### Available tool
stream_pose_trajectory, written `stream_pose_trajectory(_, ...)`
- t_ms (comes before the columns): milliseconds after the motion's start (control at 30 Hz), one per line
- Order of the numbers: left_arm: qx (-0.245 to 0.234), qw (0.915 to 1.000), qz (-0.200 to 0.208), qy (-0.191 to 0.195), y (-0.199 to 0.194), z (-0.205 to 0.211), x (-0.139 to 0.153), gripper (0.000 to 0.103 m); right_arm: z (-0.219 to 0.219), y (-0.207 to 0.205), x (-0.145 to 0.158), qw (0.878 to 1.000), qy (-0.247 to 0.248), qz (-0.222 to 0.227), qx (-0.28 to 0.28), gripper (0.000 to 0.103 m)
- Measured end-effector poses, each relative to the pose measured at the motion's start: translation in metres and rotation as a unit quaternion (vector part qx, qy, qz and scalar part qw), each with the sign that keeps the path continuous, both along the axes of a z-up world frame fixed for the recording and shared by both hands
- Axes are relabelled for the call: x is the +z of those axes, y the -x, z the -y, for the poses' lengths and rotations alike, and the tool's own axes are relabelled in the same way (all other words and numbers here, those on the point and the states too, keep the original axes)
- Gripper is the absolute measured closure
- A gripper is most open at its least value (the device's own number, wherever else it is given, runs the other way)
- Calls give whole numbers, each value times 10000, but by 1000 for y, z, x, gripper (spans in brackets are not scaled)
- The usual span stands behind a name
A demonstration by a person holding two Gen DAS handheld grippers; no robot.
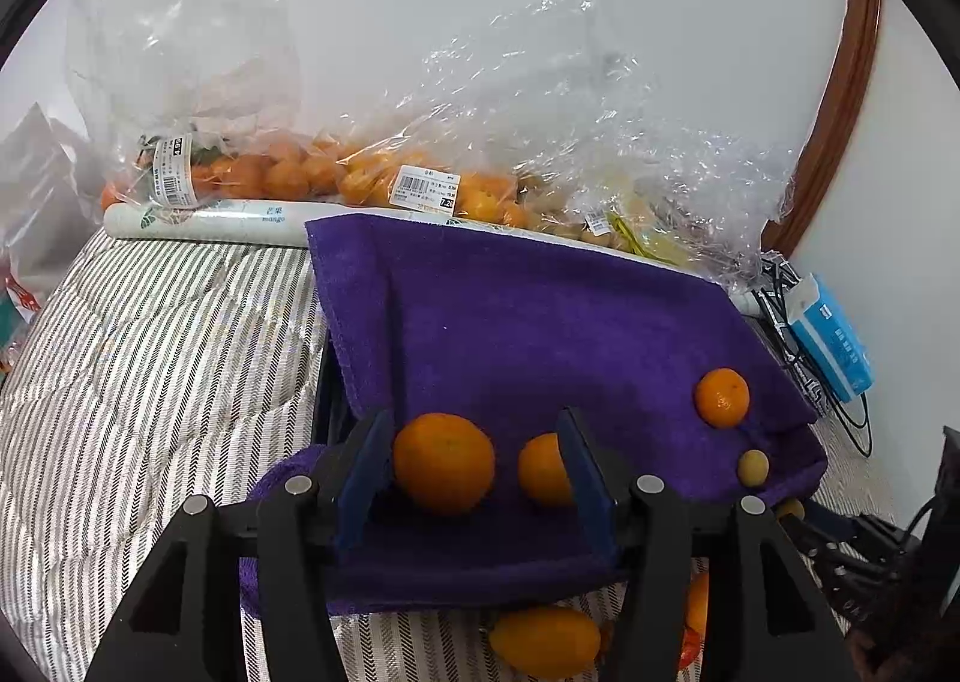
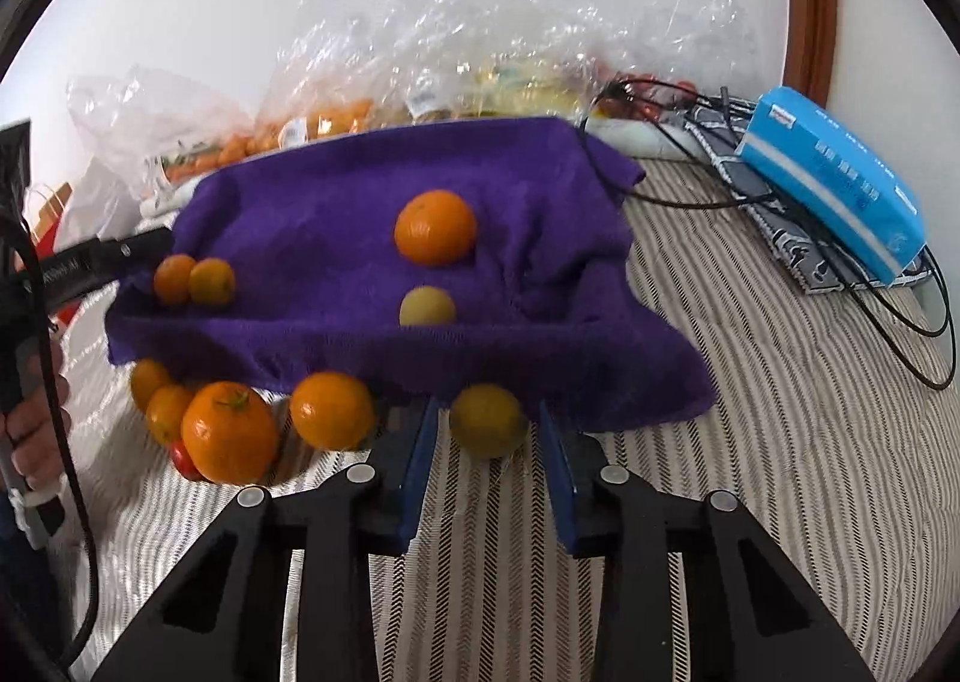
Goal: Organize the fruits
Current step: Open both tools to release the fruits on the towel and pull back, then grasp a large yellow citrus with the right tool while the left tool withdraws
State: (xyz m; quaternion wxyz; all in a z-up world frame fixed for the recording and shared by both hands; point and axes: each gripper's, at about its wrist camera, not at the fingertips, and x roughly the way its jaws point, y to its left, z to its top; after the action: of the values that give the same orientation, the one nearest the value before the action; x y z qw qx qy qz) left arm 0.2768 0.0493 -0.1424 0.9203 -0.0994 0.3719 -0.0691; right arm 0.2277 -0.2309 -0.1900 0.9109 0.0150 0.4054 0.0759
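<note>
Left gripper (image 1: 474,466) jaws released, straddling an orange (image 1: 444,463) on the purple towel (image 1: 540,322). Right gripper (image 2: 486,436) jaws released around a yellow fruit (image 2: 489,421) at the towel's near edge. Round fruits, no clear long axis.

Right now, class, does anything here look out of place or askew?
Yes. The purple towel lies rumpled, and several oranges and a yellow fruit sit off it on the striped bedding, beside its near edge.

The white box (image 1: 240,220) reads "mango"; a bag's price label (image 1: 425,188) shows "7.28".
</note>
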Motion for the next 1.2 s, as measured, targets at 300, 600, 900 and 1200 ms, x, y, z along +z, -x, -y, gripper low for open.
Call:
stream_pose_trajectory(300,117,9998,81,-126,2,-2,2,47,-3,10,10,9997,179,121,-73,74)
stream_pose_trajectory(600,-11,9999,138,-94,36,-5,21,45,3,37,44,9989,120,378,-234,74)
stream_pose_trajectory(900,-79,9997,1,-210,70,-10,-5,45,-8,52,49,9991,-101,352,-220,74)
stream_pose_trajectory(1200,-46,9993,61,-365,75,-7,-14,45,-17,62,50,9991,-30,375,-198,74)
